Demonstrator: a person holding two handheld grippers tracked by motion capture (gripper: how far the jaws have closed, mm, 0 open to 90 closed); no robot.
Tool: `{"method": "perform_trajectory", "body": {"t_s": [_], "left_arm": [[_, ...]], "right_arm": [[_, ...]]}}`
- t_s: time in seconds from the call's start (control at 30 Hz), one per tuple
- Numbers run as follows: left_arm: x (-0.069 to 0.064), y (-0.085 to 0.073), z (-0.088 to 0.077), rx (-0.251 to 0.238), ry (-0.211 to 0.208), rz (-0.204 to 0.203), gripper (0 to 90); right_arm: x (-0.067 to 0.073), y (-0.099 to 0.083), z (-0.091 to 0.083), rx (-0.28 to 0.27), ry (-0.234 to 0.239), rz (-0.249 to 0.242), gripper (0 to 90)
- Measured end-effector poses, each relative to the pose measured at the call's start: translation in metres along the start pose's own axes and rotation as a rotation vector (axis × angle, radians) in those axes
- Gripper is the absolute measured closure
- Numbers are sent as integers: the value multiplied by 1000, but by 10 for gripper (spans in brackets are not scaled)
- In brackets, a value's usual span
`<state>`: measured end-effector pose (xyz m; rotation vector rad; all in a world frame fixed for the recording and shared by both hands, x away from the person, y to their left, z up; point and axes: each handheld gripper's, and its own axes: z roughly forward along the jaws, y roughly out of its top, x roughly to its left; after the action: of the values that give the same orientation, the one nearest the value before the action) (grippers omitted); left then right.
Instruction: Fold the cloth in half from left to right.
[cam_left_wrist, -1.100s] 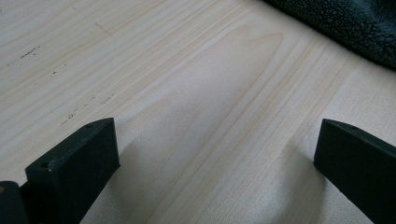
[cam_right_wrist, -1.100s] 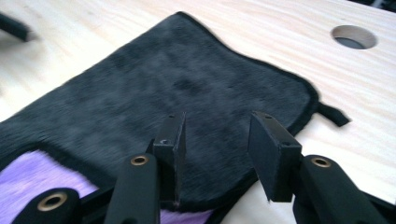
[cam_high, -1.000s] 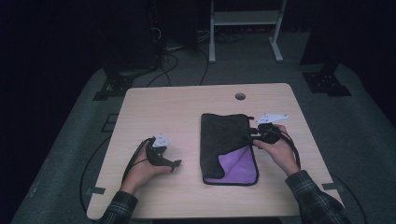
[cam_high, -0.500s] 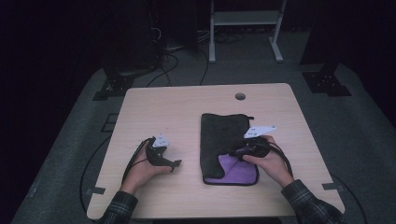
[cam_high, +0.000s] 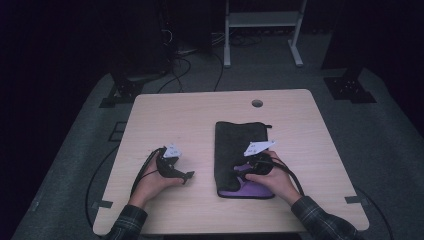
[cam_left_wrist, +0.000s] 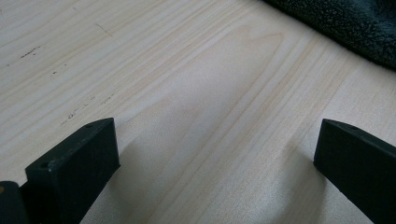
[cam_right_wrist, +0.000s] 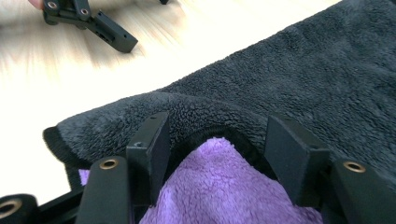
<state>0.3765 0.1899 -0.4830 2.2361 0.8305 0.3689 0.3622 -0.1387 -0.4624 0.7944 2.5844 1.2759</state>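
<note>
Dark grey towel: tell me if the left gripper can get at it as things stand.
Probably yes. The left gripper rests open on bare table, and only wood lies between it and the dark grey towel. The right gripper works the towel's near end.

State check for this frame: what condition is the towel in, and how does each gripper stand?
Towel: folded flat on the table, dark side up, purple inside showing at the near end.
Left gripper: open, nothing between the jaws, resting over bare table.
Right gripper: jaws just opening, astride the towel's raised dark edge, not pressing it.
</note>
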Motion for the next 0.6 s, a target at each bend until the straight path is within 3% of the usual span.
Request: {"method": "perform_trajectory", "body": {"t_s": [0.13, 0.27, 0.37, 0.53, 0.6], "left_arm": [[0, 0, 0, -3, 0, -4, 0], [0, 0, 0, -3, 0, -4, 0], [0, 0, 0, -3, 0, -4, 0], [0, 0, 0, -3, 0, -4, 0], [0, 0, 0, 0, 0, 0, 0]], "right_arm": [[2, -2, 10, 35, -10, -24, 381], [4, -3, 12, 50, -26, -38, 429], [4, -4, 11, 55, -28, -32, 504], [0, -6, 9, 49, -33, 5, 778], [-2, -6, 7, 43, -17, 33, 808]]}}
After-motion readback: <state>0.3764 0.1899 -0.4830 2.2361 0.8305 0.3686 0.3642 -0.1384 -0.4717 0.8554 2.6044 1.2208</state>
